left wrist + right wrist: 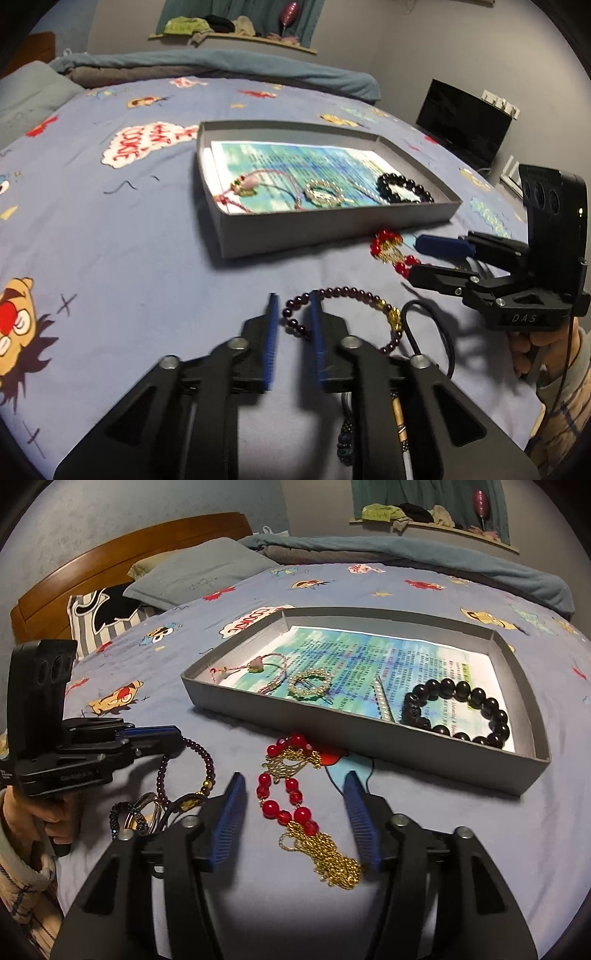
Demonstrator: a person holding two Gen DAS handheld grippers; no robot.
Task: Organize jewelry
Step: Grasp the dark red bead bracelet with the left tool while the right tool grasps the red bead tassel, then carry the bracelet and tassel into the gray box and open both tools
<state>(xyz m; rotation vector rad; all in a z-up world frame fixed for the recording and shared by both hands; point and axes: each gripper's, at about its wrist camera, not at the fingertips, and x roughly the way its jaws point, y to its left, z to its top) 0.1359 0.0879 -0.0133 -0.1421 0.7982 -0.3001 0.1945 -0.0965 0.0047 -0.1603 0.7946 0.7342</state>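
Note:
A grey shallow box (332, 229) (406, 753) lies on the bed and holds a black bead bracelet (404, 188) (465, 709), a pearl ring brooch (324, 192) (309, 685), a pink cord bracelet (243, 184) (258, 664) and a pearl strip (382, 698). My left gripper (293, 310) (177, 738) is open, its jaws around one side of a dark purple bead bracelet (343, 295) (207, 760) that lies on the sheet. My right gripper (295, 786) (412, 254) is open wide around a red bead and gold chain necklace (295, 805) (391, 253) in front of the box.
The bed has a blue cartoon sheet (110, 240). More jewelry, rings and dark beads (136, 816), lies at my left gripper's side. A pillow (192, 576), wooden headboard (110, 554), folded blanket (221, 62) and a black monitor (465, 118) lie beyond.

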